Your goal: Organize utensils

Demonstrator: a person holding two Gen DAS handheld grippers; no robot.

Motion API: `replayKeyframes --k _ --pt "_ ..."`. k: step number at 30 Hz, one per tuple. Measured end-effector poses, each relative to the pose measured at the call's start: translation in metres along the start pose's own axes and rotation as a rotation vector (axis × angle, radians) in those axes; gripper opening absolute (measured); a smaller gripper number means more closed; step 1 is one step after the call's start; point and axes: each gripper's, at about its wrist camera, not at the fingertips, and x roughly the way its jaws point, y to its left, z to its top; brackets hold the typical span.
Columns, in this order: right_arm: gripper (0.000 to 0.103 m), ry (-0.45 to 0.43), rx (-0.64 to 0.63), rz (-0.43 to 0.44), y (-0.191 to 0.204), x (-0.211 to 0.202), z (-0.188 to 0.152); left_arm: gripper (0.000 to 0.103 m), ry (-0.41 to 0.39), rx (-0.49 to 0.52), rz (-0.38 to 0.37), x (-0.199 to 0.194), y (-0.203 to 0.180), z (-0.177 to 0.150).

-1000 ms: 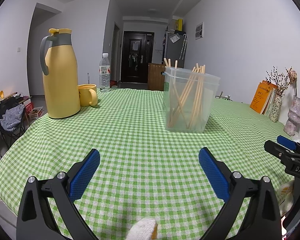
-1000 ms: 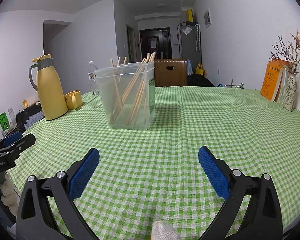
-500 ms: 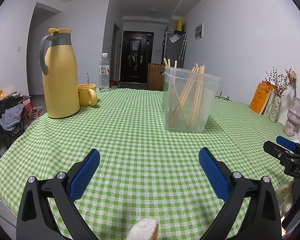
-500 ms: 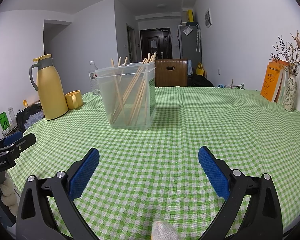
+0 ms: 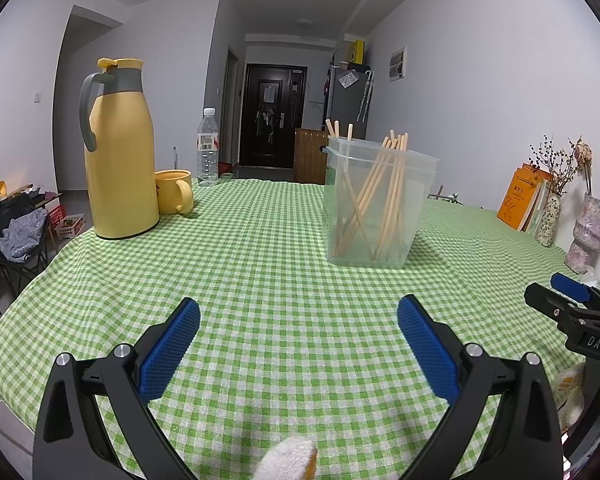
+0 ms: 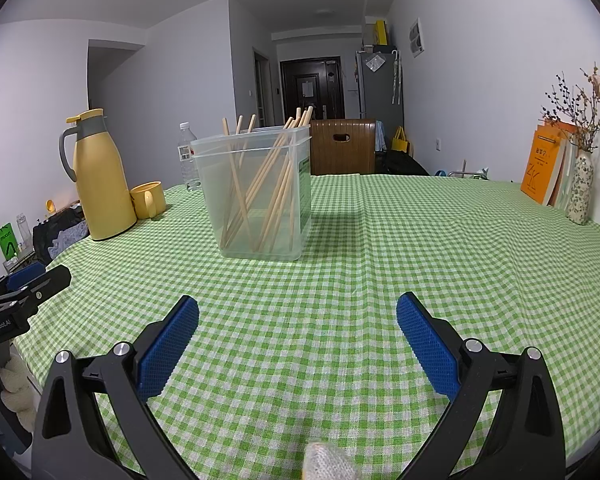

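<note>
Left tongs (image 5: pixel 298 328) gaping, right tongs (image 6: pixel 297 324) gaping, both above tablecloth (image 5: pixel 283 264)

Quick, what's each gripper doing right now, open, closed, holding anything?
Left gripper: open, holding nothing, above the checked tablecloth.
Right gripper: open, holding nothing; the chopsticks stand in the clear container.
</note>
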Motion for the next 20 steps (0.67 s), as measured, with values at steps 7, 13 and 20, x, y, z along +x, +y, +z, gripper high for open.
replayKeyframes --k 7,13,20 --pt "0.095 0.0 -0.001 0.0 -0.0001 0.0 0.0002 0.096 -0.008 -0.008 -0.004 -0.0017 0.0003 0.0013" --pt "0.095 0.0 -0.001 0.0 0.0003 0.0001 -0.0001 0.096 0.006 -0.02 -0.003 0.0005 0.0012 0.003" --pt "0.095 -0.001 -0.002 0.003 0.0005 -0.0005 0.0005 0.096 0.011 -0.032 0.012 0.0019 0.0036 0.0065"
